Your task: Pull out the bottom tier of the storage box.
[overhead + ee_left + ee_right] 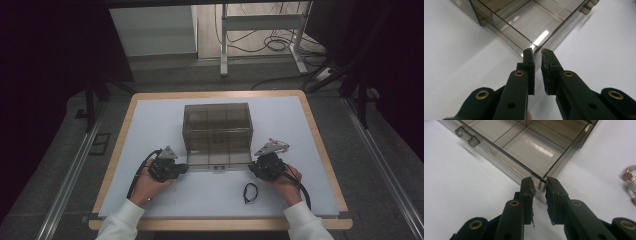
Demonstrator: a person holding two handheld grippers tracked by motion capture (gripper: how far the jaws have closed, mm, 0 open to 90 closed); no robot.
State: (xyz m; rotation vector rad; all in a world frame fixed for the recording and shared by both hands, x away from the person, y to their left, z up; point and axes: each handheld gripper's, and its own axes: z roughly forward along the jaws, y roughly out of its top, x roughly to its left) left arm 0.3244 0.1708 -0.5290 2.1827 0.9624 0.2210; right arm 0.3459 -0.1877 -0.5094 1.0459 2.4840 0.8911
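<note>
On the left of the high view, the left hand-held gripper [183,169] met the near-left corner of the smoky transparent box [216,131], which stood in the middle of the white tabletop [150,120]. A shallow drawer [218,161] stuck out from the foot of that box toward the person. In the left gripper view, the left hand-held gripper's [537,53] jaws were nearly pressed together, with the drawer's corner [535,47] at their tips; it seemed pinched, though contact at the pads was hard to confirm.

On the right, the right hand-held gripper [252,168] met the drawer's near-right corner. In the right gripper view, the right hand-held gripper's [540,180] jaws stood a little farther apart, straddling that corner [544,179], again apparently gripping it. Just nearer the person lay a small dark loop [250,192], and some pale beads [630,181] sat at the right edge of the right gripper view.

Judging by this, the drawer was partly out and looked empty, with dividers visible inside. What seemed left was to slide it fully open or shut; which one the pictures did not settle.

No brand, label or readable writing appeared anywhere.
</note>
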